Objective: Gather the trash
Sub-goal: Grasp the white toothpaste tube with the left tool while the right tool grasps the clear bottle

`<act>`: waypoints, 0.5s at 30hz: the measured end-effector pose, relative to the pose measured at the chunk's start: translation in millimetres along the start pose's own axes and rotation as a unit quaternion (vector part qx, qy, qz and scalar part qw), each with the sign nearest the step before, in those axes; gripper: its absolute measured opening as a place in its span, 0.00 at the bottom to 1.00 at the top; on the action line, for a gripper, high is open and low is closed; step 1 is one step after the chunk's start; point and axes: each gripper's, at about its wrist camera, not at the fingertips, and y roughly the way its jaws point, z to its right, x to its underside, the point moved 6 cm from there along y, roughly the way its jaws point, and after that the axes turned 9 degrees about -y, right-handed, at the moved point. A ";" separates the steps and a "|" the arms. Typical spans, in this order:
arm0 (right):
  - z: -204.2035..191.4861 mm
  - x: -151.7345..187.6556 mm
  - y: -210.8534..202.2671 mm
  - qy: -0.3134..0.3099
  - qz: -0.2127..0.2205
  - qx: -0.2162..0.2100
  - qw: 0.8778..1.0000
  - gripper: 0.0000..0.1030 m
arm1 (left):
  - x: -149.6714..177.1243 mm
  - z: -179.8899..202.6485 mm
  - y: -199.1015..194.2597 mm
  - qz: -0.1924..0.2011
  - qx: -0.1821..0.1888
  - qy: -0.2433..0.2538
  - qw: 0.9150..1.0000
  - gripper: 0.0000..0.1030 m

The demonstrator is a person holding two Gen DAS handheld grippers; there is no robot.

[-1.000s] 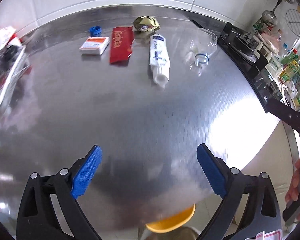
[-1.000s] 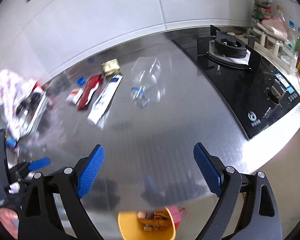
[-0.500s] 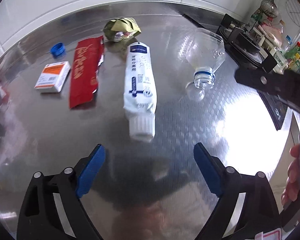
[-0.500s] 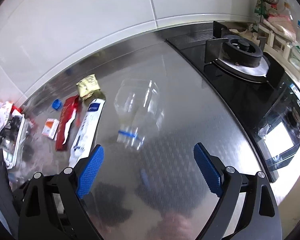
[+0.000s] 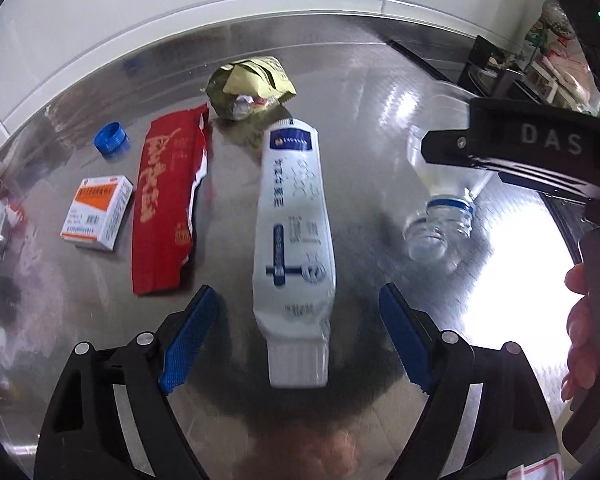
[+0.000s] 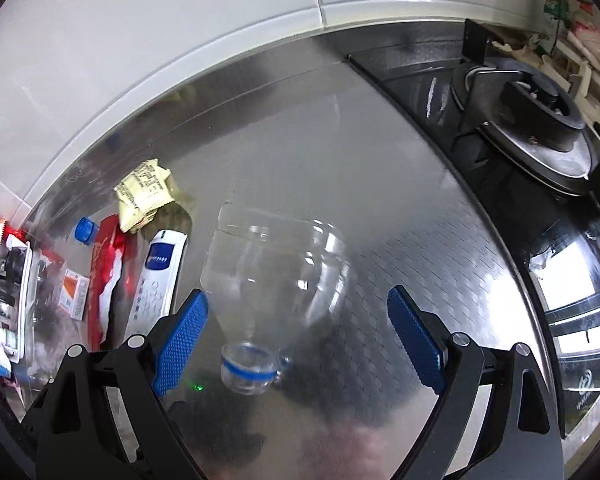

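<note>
While both hands have come forward and lower over the shiny steel surface (image 5: 380, 128), the trash now fills the views, where one second ago it lay far away. The left gripper (image 5: 300, 336) has just been closing a little, yet its blue fingers (image 5: 188, 340) stand apart on either side of the white squeezed tube with blue print (image 5: 296, 240), near its ribbed cap, without touching it. The right gripper (image 6: 298, 340) is also spread wide, its fingers (image 6: 180, 340) at both sides of the clear crushed plastic bottle with a blue neck ring (image 6: 276, 280), which has no cap and lies with its mouth toward the camera. I judge that both grasps are close, but nothing is collected yet. Further left lie a red torn wrapper (image 5: 166, 204) and a small white and orange carton (image 5: 98, 212), then a blue bottle cap (image 5: 110, 140). A crumpled yellow-green packet (image 5: 250, 84) lies farthest, near the white wall.
</note>
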 end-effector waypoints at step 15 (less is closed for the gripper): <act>8.8 6.8 1.0 -0.028 0.014 -0.007 1.000 0.68 | -18.0 -16.8 0.6 0.016 -0.004 -0.037 0.999 0.39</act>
